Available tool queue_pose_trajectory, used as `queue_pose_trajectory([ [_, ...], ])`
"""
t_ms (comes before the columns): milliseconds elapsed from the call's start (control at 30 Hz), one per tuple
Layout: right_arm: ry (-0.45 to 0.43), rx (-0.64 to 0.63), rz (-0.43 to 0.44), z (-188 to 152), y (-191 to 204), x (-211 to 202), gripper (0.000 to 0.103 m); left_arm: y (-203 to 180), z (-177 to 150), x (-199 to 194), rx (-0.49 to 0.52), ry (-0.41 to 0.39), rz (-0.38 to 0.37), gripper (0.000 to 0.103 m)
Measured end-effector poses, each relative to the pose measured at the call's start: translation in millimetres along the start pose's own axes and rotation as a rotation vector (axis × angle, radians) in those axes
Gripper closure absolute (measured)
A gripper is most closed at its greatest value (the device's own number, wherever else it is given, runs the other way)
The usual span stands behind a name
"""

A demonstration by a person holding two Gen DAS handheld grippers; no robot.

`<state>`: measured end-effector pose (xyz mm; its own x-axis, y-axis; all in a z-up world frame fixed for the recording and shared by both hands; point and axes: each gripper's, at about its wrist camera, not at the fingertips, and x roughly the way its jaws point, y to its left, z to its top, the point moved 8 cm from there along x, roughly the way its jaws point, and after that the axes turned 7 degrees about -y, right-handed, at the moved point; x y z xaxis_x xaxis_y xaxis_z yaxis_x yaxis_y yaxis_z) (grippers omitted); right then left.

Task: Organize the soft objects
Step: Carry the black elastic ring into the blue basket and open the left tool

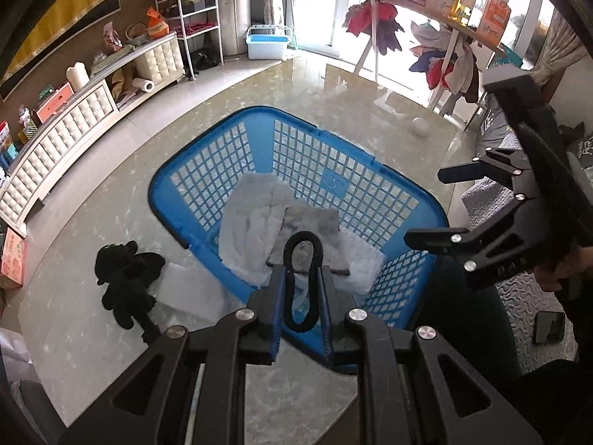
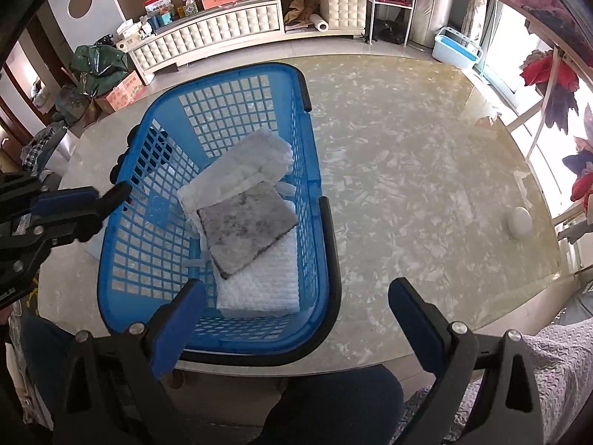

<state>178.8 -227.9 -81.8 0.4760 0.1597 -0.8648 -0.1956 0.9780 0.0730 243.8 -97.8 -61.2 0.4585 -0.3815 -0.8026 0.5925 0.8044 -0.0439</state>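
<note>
Black hair tie (image 1: 302, 282) lengthwise between clamped left hand-held gripper (image 1: 303, 296) pads, loop forward.

Daylight floods in through the tall glass doors (image 1: 318, 3) ahead and to the right of the left gripper (image 1: 302, 289), blown out to white. The glossy marbled tabletop (image 2: 407, 170) carries pale glare streaks beyond the right gripper (image 2: 296, 319). Both views are bright and sharp at centre; fisheye bending curves the edges, dark corners vignette.

Below the claws, a blue plastic lattice basket (image 2: 311, 170) holds white quilted cloth (image 2: 259, 289) and a mottled grey pad (image 2: 246, 230). The marbled tabletop (image 2: 407, 170) beside it gleams glossy.
</note>
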Motion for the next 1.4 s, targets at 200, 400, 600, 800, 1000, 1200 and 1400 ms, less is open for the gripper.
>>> queue_pose_trajectory([
  [200, 0.002, 0.003, 0.005, 1, -8, 4, 0.004, -1, 5, 23, 0.009, 0.032, -0.007, 0.088],
  [400, 0.018, 0.012, 0.003, 1, -15, 12, 0.004, -4, 8, 49, 0.027, 0.070, -0.018, 0.088],
  [600, 0.021, 0.018, 0.020, 1, -17, 19, 0.004, -3, 5, 77, 0.034, 0.115, -0.007, 0.088],
  [800, 0.030, 0.021, 0.030, -1, -16, 23, 0.004, -3, 1, 96, 0.038, 0.145, -0.003, 0.088],
  [1000, 0.031, 0.023, 0.042, -1, -15, 22, 0.004, -5, 4, 105, 0.048, 0.154, 0.005, 0.088],
  [1200, 0.030, 0.030, 0.047, -1, -18, 22, 0.004, -2, 9, 111, 0.043, 0.150, 0.026, 0.076],
  [1400, 0.029, 0.034, 0.051, -3, -19, 22, 0.004, -1, 13, 108, 0.061, 0.128, 0.044, 0.049],
])
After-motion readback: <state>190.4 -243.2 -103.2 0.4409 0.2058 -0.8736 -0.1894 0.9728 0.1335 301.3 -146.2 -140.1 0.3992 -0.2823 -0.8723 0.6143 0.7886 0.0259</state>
